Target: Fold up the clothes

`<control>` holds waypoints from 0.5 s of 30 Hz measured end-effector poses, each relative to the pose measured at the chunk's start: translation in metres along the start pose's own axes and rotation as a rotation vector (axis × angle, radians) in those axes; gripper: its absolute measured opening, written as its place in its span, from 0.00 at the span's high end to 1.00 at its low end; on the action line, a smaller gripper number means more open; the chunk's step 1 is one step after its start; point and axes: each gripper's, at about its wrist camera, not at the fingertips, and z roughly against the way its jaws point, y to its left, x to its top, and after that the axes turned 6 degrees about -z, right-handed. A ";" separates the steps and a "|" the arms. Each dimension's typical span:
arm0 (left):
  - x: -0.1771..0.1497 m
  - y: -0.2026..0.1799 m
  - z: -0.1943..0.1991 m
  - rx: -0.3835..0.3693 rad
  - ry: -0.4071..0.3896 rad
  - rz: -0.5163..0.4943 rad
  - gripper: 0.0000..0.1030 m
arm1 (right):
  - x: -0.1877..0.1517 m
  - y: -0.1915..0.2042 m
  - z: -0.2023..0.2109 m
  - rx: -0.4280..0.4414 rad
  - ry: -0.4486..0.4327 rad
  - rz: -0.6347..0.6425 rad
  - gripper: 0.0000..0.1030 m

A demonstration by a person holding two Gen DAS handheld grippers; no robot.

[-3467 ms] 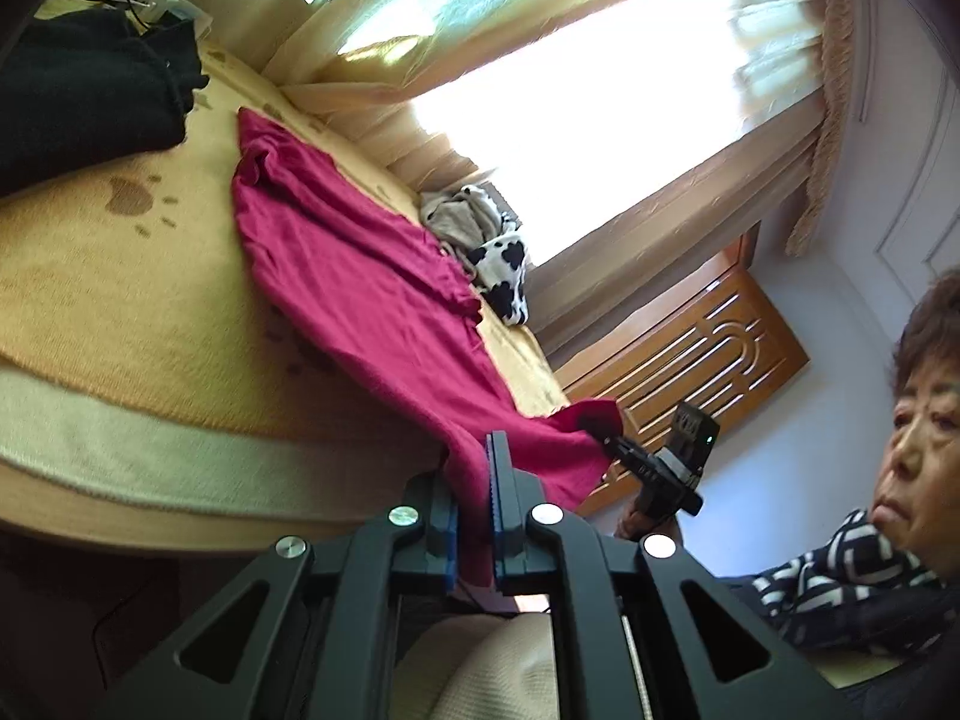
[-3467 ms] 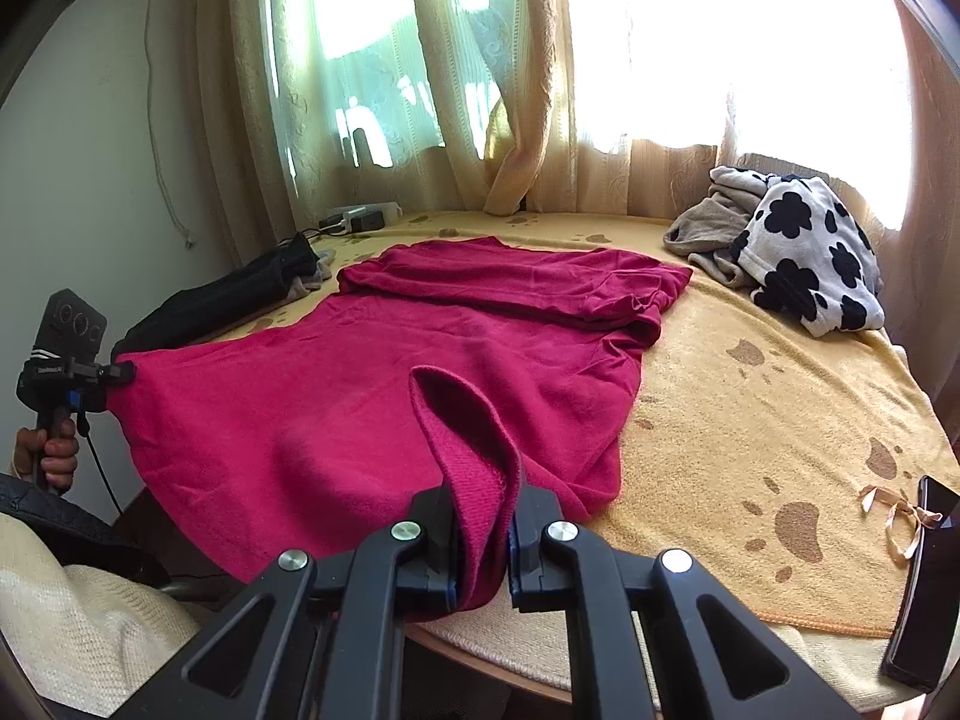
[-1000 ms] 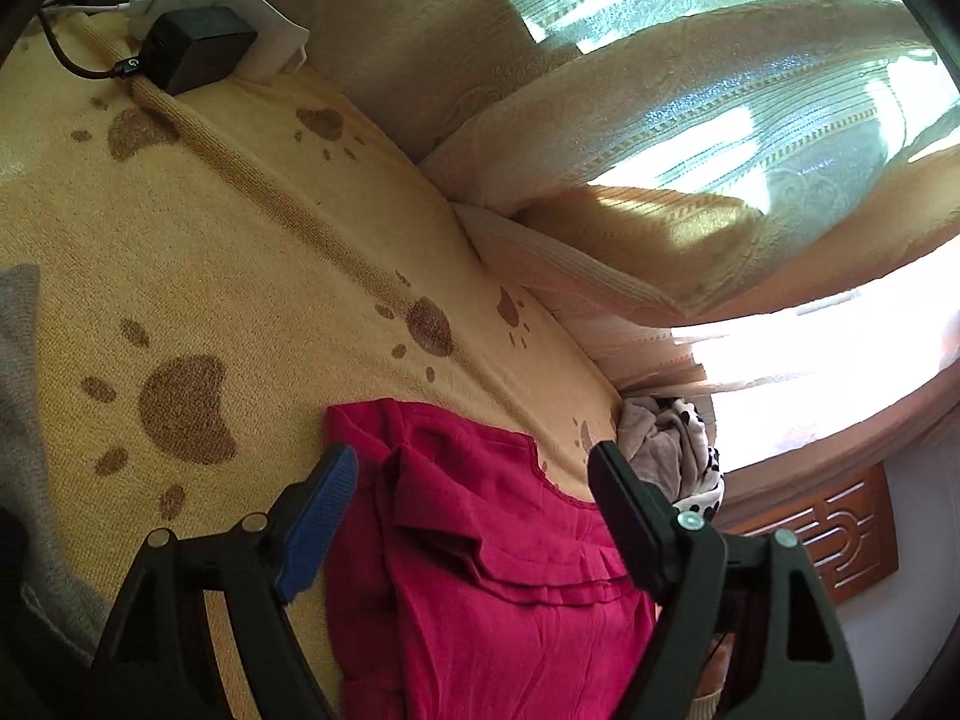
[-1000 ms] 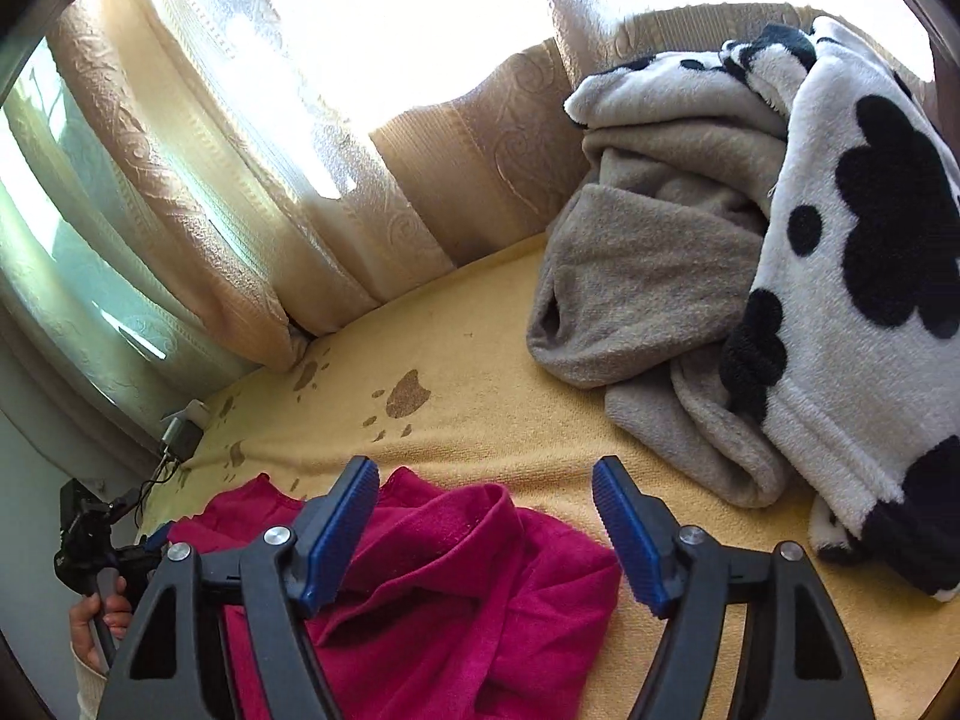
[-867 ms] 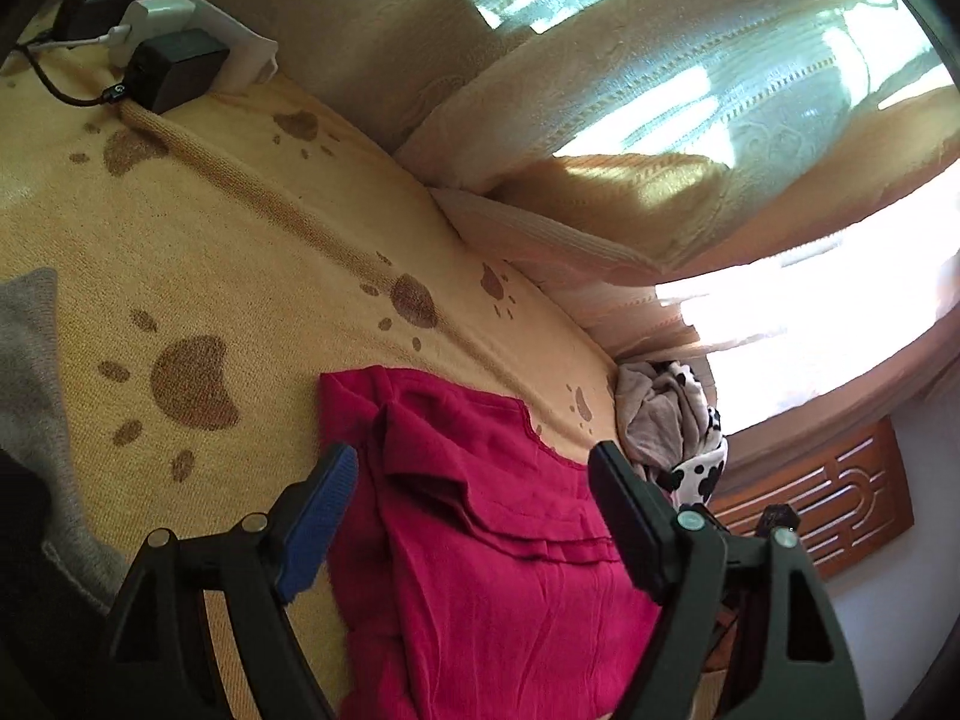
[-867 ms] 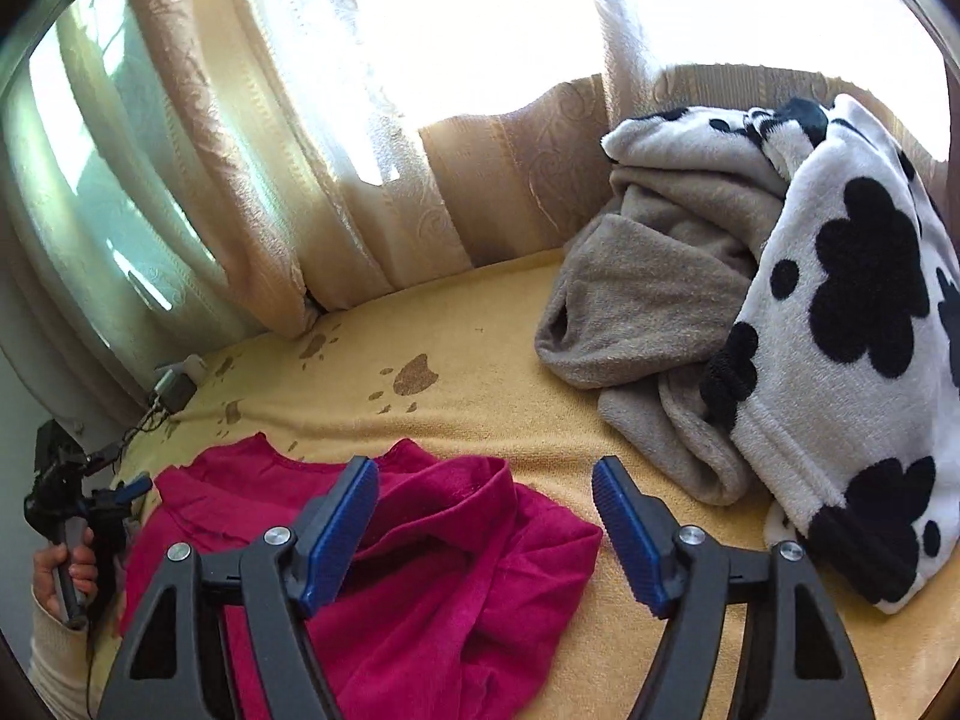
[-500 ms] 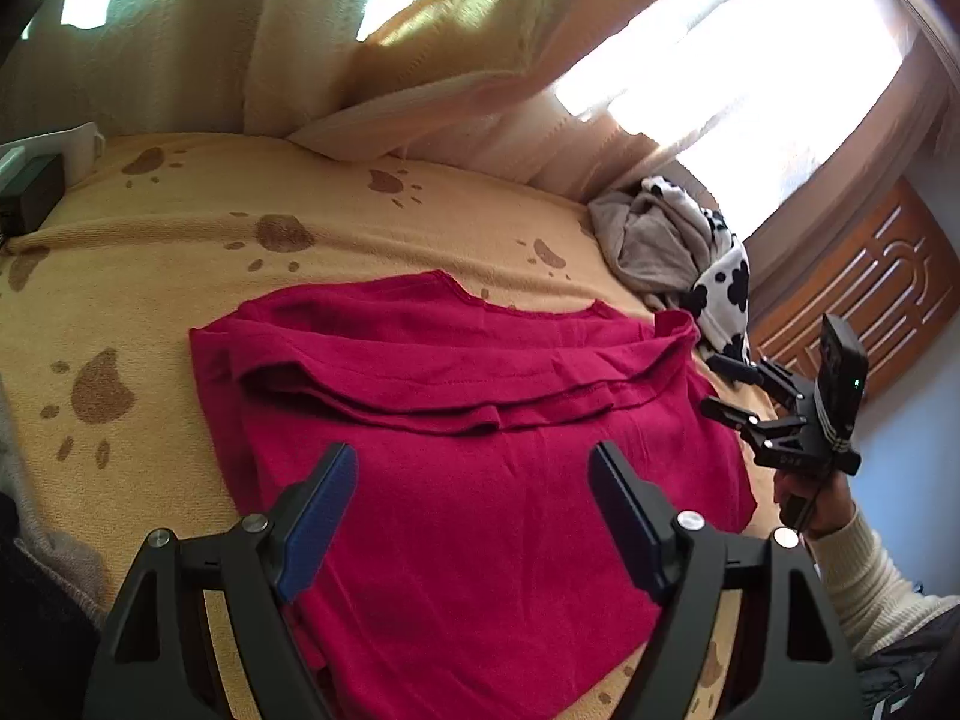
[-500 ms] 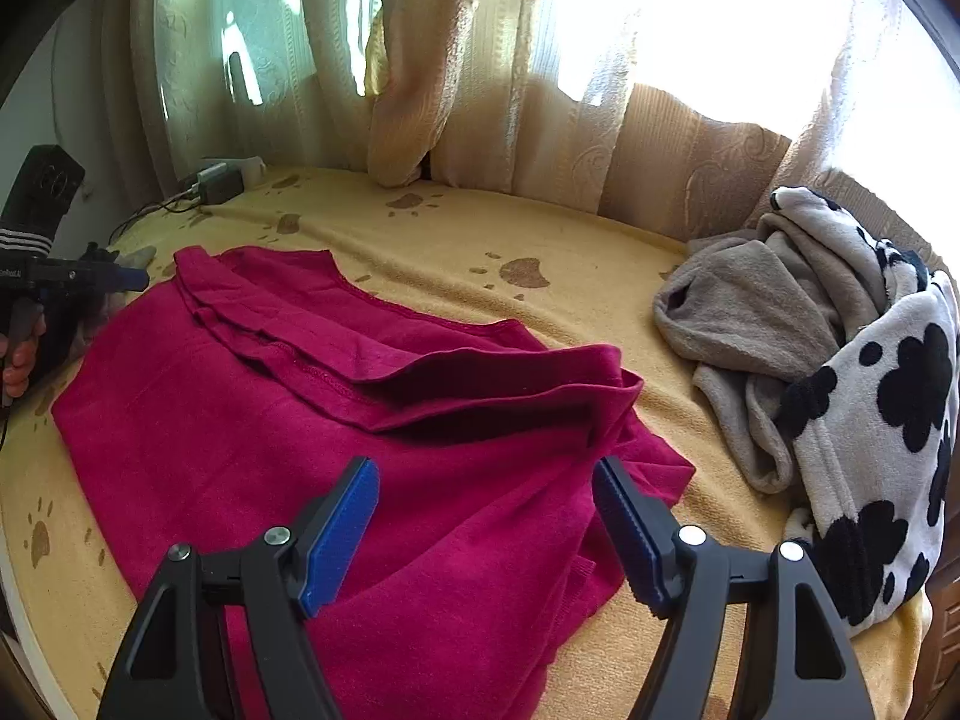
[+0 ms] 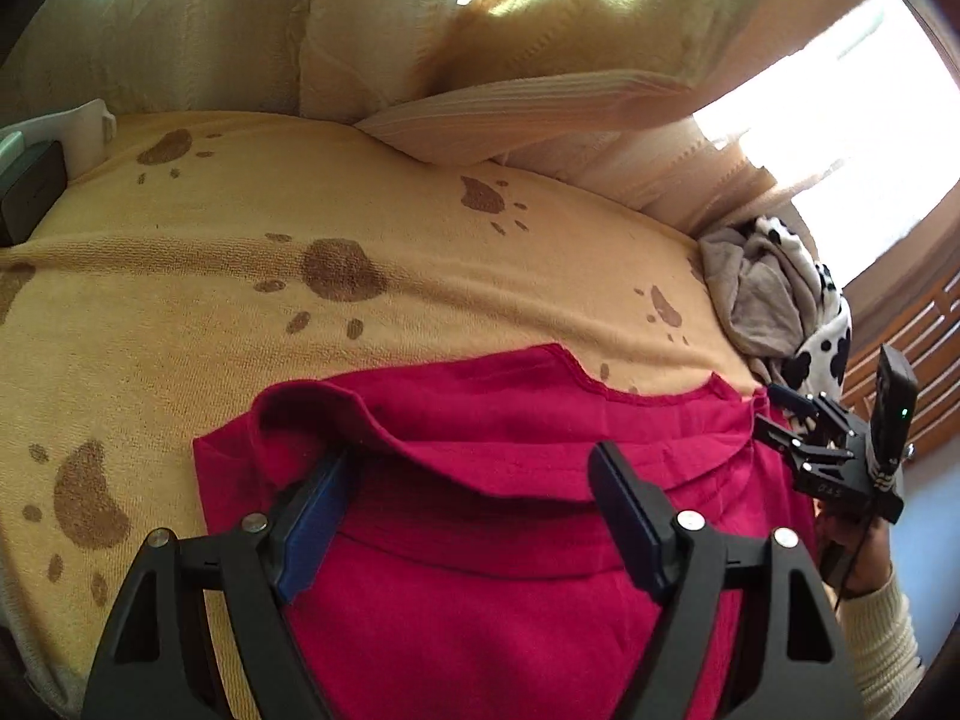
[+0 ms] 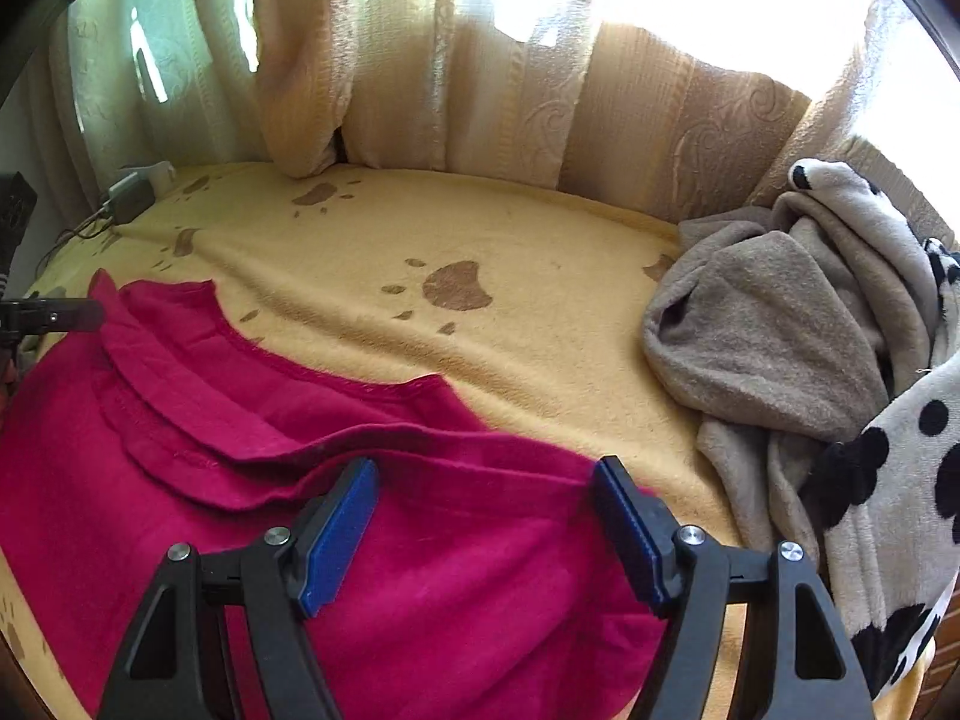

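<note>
- Landmark taken: the red garment point(image 10: 252, 516), lying on the yellow paw-print blanket point(image 10: 480, 240).
- Left of the garment: the left gripper point(image 9: 474, 501) is held over the garment's left corner with jaws spread wide; nothing is pinched. A power adapter point(image 10: 129, 195) lies beyond the garment's far-left corner.
- On the garment: one fold is judged done, since a doubled layer with stepped edges is seen along its far side. The edges are uneven, so smoothing and further folds are judged outstanding.
- Over the garment's right end: the right gripper point(image 10: 486, 516) is spread, with cloth below it but not clamped.
- Right of the garment: a grey and spotted fleece heap point(image 10: 828, 372) is left unfolded.
- Behind the garment: cream curtains point(image 10: 420, 60), backlit by a window.
</note>
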 end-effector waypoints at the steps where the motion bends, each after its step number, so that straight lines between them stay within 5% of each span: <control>1: 0.001 0.002 0.001 0.009 -0.013 0.006 0.20 | 0.001 -0.005 -0.002 -0.005 -0.003 -0.021 0.26; 11: -0.002 0.005 0.036 0.005 -0.096 0.033 0.20 | -0.013 -0.006 0.046 0.090 -0.085 -0.079 0.26; 15: -0.012 -0.017 0.047 -0.010 -0.055 -0.054 0.20 | -0.023 0.034 0.045 0.144 0.003 0.045 0.26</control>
